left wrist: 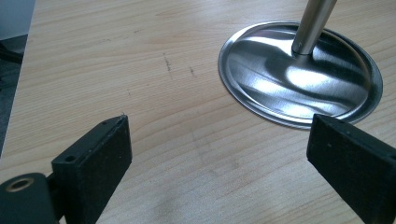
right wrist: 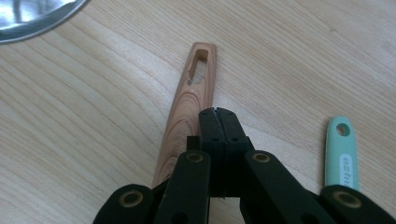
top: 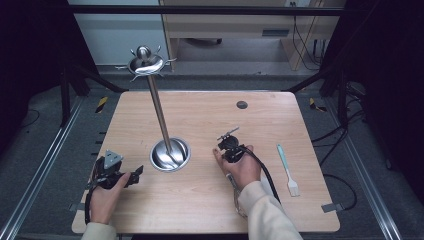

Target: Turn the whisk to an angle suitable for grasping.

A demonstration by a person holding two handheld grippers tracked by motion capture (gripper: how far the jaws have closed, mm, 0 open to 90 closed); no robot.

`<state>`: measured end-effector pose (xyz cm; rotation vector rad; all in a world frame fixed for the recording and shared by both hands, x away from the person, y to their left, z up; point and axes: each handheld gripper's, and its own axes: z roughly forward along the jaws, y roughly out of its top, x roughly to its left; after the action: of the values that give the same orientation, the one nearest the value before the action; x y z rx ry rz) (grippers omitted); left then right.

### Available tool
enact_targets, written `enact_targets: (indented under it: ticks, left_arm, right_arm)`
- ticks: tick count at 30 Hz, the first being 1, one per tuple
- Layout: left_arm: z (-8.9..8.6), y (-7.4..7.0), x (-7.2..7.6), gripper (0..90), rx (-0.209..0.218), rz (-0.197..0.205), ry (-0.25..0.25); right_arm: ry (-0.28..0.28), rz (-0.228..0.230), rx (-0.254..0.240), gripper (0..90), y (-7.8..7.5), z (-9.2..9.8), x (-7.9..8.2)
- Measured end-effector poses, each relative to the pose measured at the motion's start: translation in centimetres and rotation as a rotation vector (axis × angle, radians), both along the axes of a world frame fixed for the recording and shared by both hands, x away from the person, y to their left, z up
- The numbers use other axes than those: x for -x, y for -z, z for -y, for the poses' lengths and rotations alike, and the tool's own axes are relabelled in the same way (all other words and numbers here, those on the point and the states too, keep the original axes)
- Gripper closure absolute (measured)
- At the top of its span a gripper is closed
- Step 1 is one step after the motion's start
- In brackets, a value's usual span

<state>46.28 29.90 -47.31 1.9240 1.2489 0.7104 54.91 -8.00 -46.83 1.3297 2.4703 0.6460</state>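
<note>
Hanging looks unstarted, the rack [top: 159,112] bare. Right gripper [right wrist: 215,112] hovers pinched shut over the wooden handle [right wrist: 194,84]; left gripper [left wrist: 219,126] gapes wide, empty

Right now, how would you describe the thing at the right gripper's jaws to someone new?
On the wooden table, go right from the stand's round steel base to the right gripper. By its shut jaws lies a flat wooden handle, grained like the tabletop. A long slot at its end sets it apart from the mint-green handle nearby, which has a small round hole.
</note>
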Motion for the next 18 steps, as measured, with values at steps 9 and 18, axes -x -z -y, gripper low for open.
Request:
enact_targets:
  ticks: [9,18]
  left_arm:
    - [0.0,0.0,0.0,6.3,-0.006,-0.003,0.001]
    - [0.0,0.1,-0.1,6.3,-0.005,-0.005,0.001]
  right_arm:
    - [-0.029,-0.032,-0.015,90.0,0.2,-0.7,0.1]
    - [-0.089,-0.048,-0.018,90.0,0.0,-2.2,0.2]
